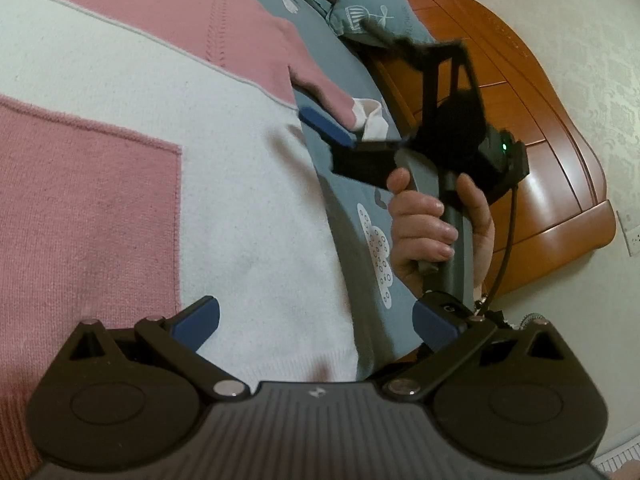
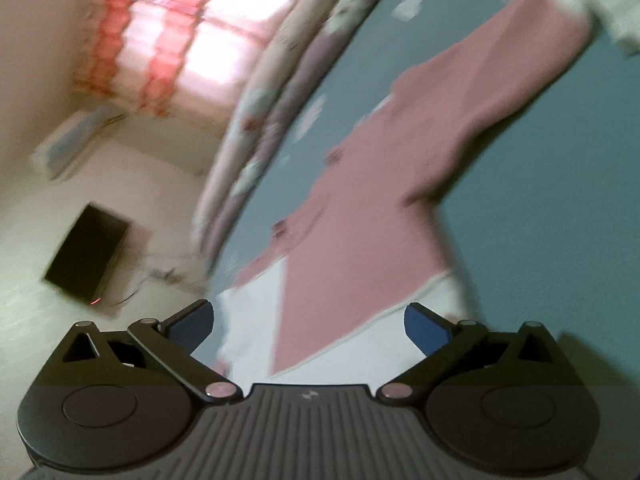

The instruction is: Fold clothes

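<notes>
A pink and white knit sweater (image 1: 240, 184) lies spread flat on the grey-blue bed sheet (image 1: 352, 208). My left gripper (image 1: 316, 324) is open just above the sweater's white part, near its edge, holding nothing. A hand (image 1: 424, 224) holds my right gripper, and one of its blue fingers (image 1: 326, 128) rests by the pink sleeve's white cuff (image 1: 370, 120). In the blurred right wrist view, my right gripper (image 2: 308, 326) is open over the sweater (image 2: 360, 220), with the sleeve (image 2: 500, 80) running off to the upper right.
A wooden headboard (image 1: 520, 112) and a grey-blue pillow (image 1: 372, 12) border the bed on the right. A floral quilt (image 2: 280, 80) lies along the bed's far side. Beyond it are a black box (image 2: 86, 252) on the floor and a window with red curtains (image 2: 188, 20).
</notes>
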### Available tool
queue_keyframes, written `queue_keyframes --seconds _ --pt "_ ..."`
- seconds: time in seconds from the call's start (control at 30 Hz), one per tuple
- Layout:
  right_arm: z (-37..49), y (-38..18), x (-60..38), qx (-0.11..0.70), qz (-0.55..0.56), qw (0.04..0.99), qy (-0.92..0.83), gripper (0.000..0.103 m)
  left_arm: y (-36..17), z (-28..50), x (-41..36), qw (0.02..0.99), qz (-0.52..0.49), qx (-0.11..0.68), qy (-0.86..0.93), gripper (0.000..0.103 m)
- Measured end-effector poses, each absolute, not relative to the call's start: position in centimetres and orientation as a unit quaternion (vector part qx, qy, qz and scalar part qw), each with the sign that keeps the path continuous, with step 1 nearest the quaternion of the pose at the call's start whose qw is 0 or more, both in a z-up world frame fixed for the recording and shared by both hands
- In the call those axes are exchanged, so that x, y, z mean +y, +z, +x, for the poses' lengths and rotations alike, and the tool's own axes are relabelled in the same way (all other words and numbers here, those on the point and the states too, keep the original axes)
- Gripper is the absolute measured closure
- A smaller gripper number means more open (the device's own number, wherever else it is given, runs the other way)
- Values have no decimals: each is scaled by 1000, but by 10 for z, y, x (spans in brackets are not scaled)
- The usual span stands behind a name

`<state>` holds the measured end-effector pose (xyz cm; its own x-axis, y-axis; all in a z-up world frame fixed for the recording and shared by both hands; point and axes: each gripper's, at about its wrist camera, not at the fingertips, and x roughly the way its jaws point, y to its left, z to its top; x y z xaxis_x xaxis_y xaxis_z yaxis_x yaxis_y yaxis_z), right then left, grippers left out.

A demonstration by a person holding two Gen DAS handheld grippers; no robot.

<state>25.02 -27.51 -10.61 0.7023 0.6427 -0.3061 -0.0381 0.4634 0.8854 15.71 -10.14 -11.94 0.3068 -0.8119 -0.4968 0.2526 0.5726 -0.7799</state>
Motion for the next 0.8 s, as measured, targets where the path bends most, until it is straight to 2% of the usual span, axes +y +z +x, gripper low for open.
queue_keyframes --seconds 0.13,0.2,0.33,0.47,0.63,0.8 --pt "260 -110 -263 349 453 792 212 0 -118 154 -102 754 -294 471 -353 1" --pt "258 -114 -269 357 449 800 177 3 -118 153 -103 754 -293 471 -352 1" --pt "240 -109 -294 332 478 801 144 1 -117 151 -102 756 -292 469 -352 1" --pt "245 -115 -291 330 517 763 203 0 -117 151 -102 757 -291 468 -352 1" --pt "245 -116 -270 412 443 769 207 2 -118 157 -105 758 -290 468 -351 1" --pt "216 -112 -286 433 438 761 202 0 -118 157 -103 756 -292 467 -353 1"
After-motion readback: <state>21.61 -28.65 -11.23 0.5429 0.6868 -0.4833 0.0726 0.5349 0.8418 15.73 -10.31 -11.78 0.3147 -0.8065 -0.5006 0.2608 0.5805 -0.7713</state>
